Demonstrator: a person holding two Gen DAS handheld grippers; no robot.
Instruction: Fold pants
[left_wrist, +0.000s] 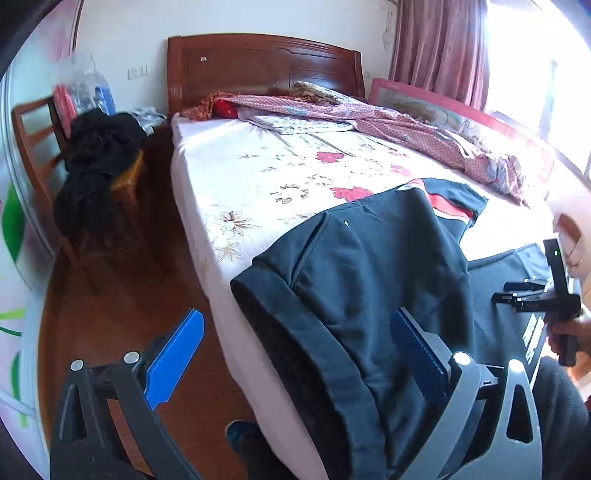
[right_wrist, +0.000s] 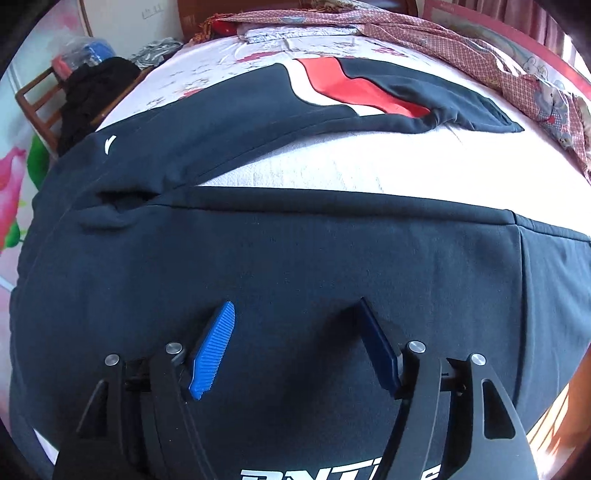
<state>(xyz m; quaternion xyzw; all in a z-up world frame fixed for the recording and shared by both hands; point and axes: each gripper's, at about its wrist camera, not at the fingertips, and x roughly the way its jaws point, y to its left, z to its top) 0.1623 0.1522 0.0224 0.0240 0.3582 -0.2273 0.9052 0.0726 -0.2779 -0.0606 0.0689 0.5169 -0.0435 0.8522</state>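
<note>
The dark navy fleece pants (right_wrist: 280, 258) look soft, floppy, fairly thick; pinch a hem. Left gripper (left_wrist: 295, 339) and right gripper (right_wrist: 295, 332) both gape, empty.

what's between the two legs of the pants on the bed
Only a bare wedge of white sheet: the pants lie spread, the near leg under the right gripper, the red-striped far leg beyond. The right wrist view shows it best.
</note>
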